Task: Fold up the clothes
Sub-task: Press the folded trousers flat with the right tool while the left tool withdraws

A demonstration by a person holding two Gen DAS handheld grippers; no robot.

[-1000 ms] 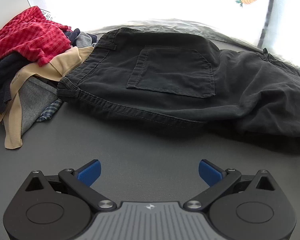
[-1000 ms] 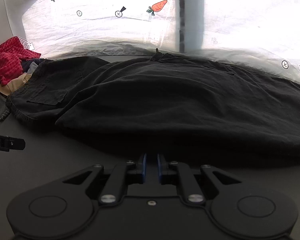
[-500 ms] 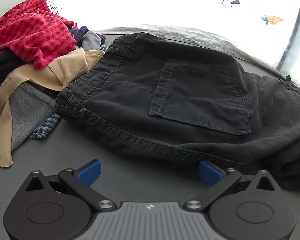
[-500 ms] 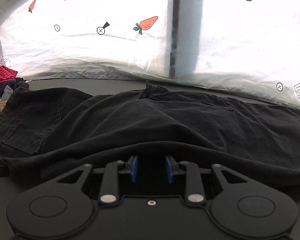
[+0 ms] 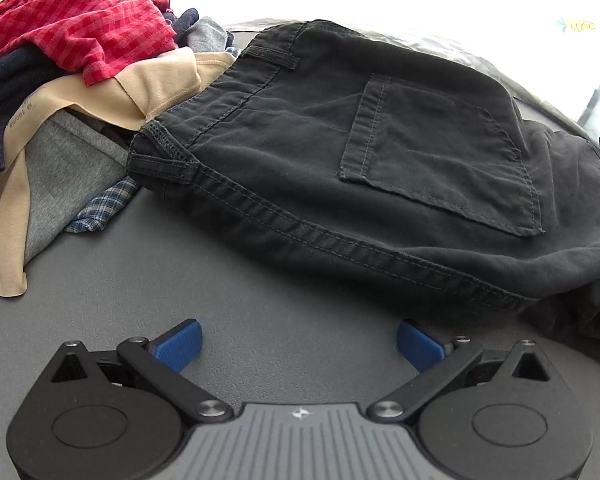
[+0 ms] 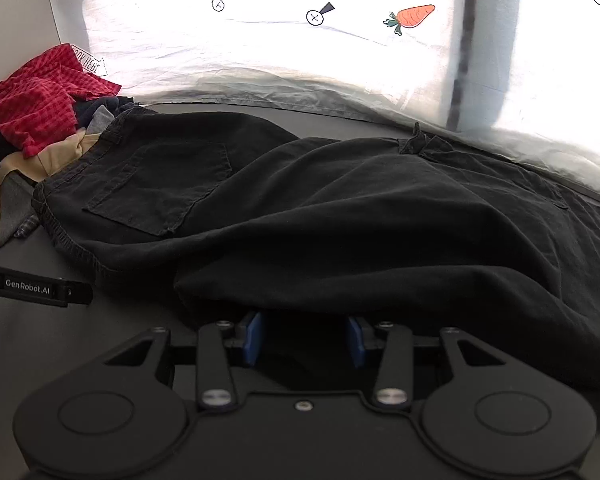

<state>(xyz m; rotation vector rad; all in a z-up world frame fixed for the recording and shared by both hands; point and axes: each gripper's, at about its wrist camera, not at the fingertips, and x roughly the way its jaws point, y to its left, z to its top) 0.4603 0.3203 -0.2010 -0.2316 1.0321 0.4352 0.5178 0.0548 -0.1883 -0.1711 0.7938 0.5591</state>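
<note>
A pair of black trousers (image 5: 380, 152) lies across the grey table, back pocket (image 5: 440, 152) up, waistband to the left. It also shows in the right wrist view (image 6: 360, 208). My left gripper (image 5: 298, 344) is open and empty, just short of the trousers' near seam edge. My right gripper (image 6: 304, 338) is open, its blue pads (image 6: 254, 336) at the near edge of the trouser leg, with dark cloth draped over the gap between them. Whether cloth lies between the jaws is hidden.
A pile of clothes sits at the left: a red checked shirt (image 5: 72, 28), a beige garment (image 5: 112, 100), grey and plaid pieces (image 5: 100, 212). A white printed sheet (image 6: 300, 40) hangs behind the table. The left gripper's body (image 6: 32, 288) shows at the right view's left edge.
My left gripper has moved closer to the trousers' waistband side. My right gripper has gone from shut to open and moved up to the trouser leg's edge.
</note>
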